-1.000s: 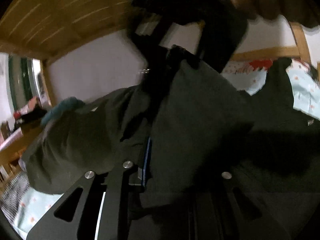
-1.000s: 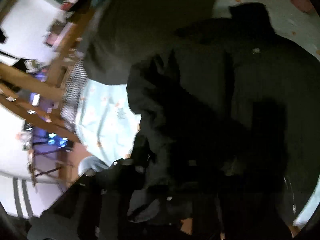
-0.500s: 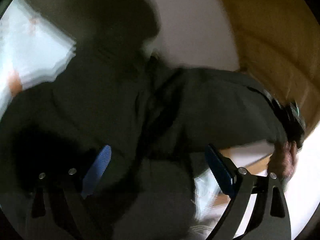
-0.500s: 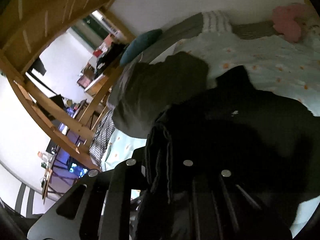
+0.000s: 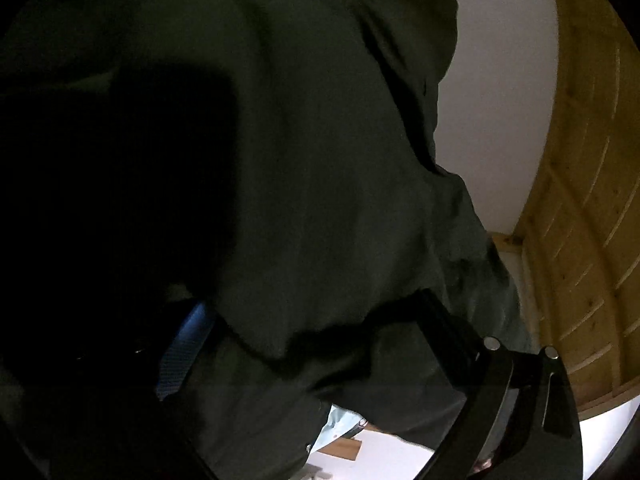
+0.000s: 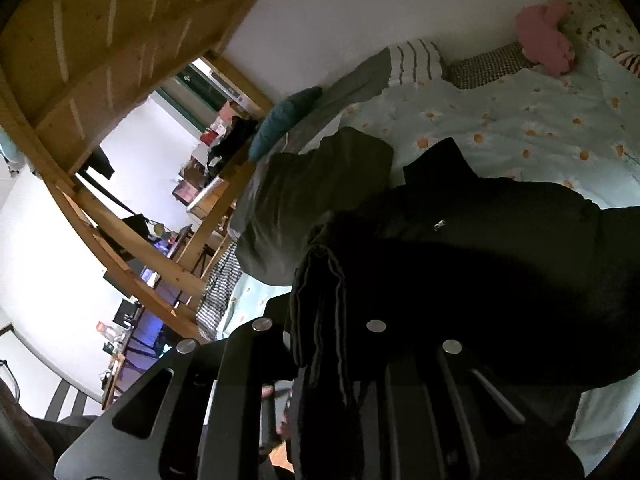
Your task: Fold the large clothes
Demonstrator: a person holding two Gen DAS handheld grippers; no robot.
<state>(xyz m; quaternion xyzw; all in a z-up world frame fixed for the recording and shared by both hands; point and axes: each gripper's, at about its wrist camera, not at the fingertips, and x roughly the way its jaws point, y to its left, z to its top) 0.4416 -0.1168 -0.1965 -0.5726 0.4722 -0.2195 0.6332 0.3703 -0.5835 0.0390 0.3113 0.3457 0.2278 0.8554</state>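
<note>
While right tongs clamp black jacket, left tongs wide (olive garment between).

Dim, underexposed fisheye views, deep shadows, blown-out white walls, curved edges.

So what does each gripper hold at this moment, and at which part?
The right gripper is shut on a bunched edge of the black garment. The left gripper is open; the dark green garment drapes over it, unclamped.
</note>
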